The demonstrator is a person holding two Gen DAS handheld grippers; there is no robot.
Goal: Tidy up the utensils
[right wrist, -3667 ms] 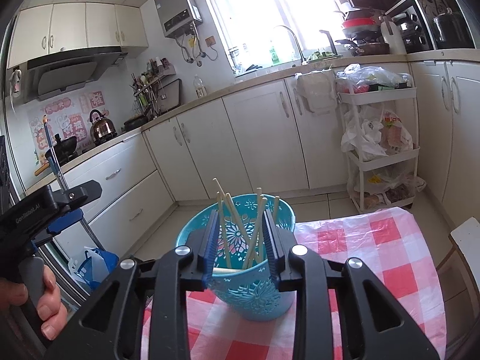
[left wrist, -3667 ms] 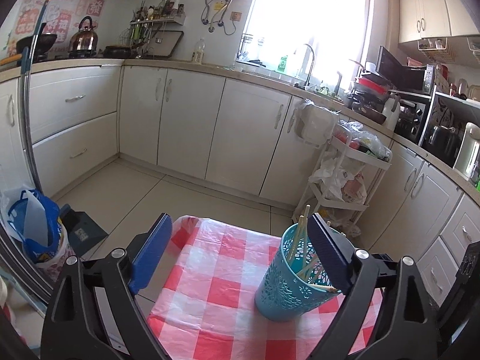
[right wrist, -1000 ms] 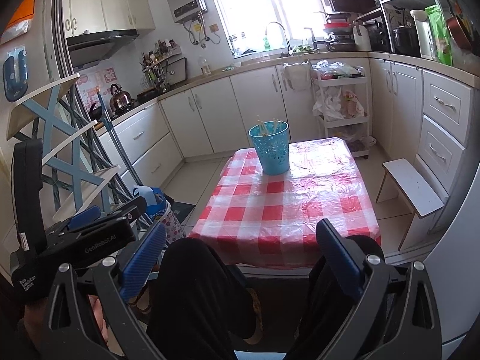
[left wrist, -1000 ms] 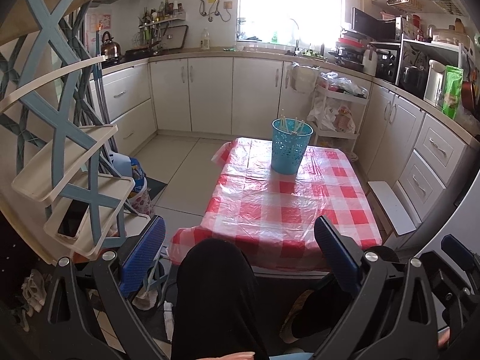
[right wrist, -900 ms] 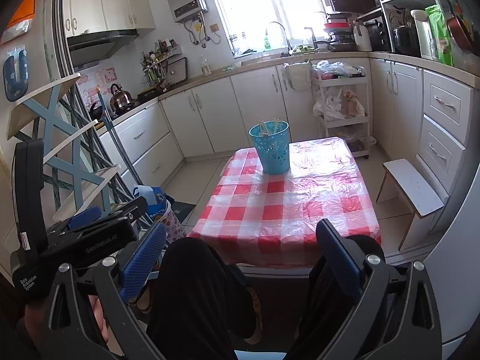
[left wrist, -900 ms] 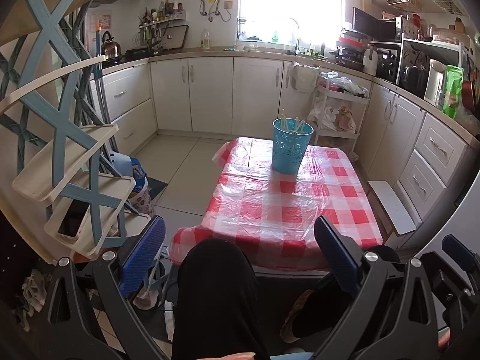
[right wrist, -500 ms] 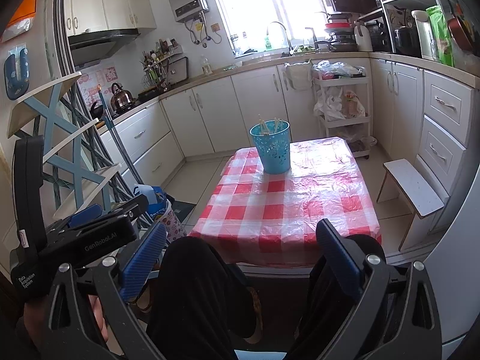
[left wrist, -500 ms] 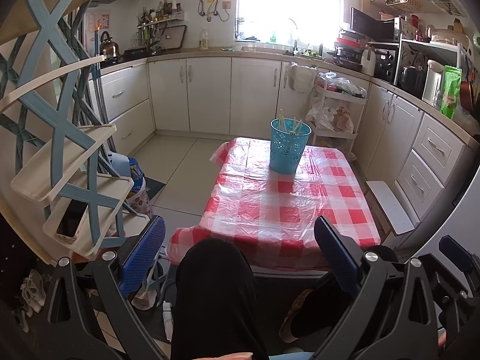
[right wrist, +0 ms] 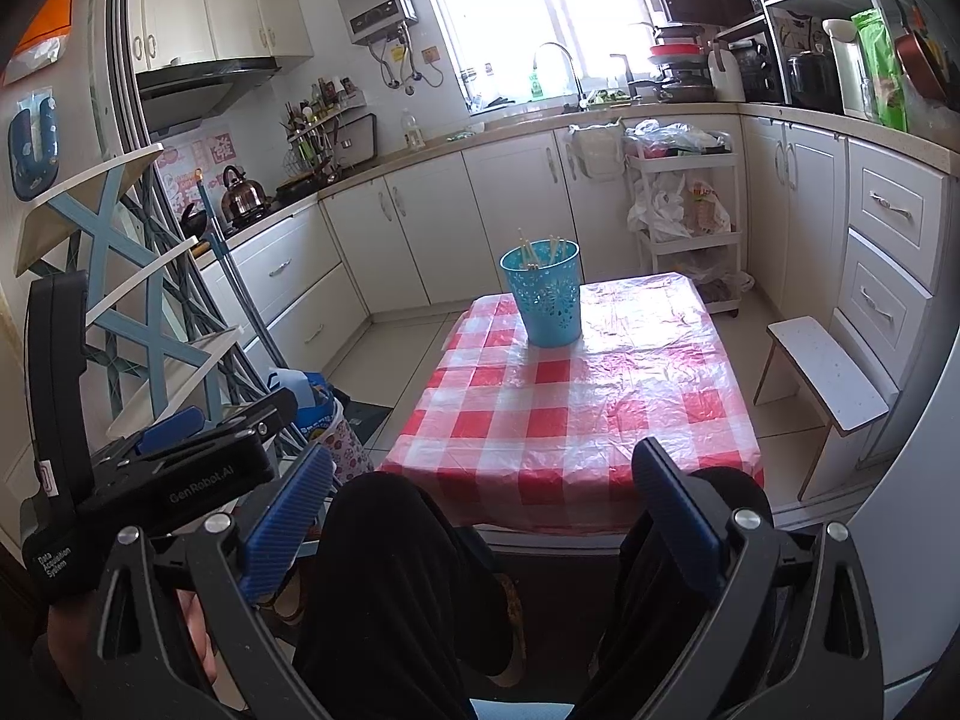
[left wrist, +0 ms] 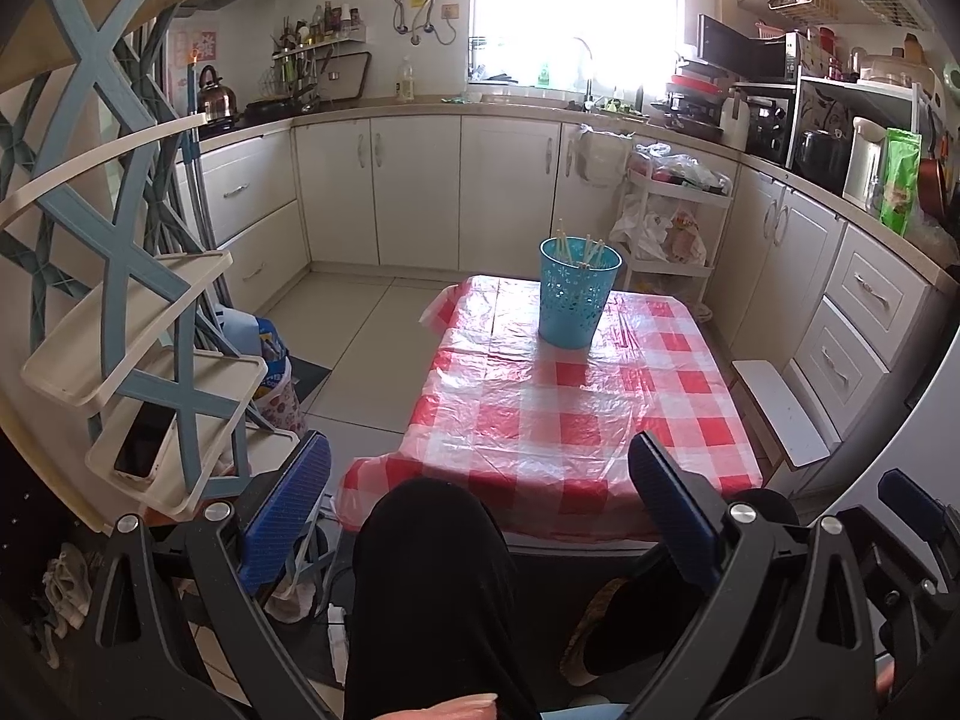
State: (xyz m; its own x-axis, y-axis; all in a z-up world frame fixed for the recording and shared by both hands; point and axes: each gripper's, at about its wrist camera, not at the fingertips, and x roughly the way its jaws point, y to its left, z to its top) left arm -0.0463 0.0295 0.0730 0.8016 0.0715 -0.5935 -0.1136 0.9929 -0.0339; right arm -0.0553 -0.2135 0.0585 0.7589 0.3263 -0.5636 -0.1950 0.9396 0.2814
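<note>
A turquoise perforated holder (left wrist: 576, 294) with several pale chopsticks (left wrist: 564, 240) standing in it sits at the far end of the table with the red-and-white checked cloth (left wrist: 570, 420). It also shows in the right wrist view (right wrist: 545, 294). My left gripper (left wrist: 480, 492) is open and empty, held far back over the person's black-clad knees. My right gripper (right wrist: 480, 498) is open and empty, also held back near the lap. The left gripper's body (right wrist: 174, 468) shows at the left of the right wrist view.
A blue-and-cream tiered rack (left wrist: 120, 276) stands close on the left. A small white stool (right wrist: 822, 372) stands right of the table. White cabinets (left wrist: 420, 192), a white trolley (left wrist: 672, 228) and a floor bin (right wrist: 324, 420) surround the table.
Since 3.7 s ago both grippers have pulled far back from the holder to above the lap, and the right gripper has opened. Over the last second the views barely shift.
</note>
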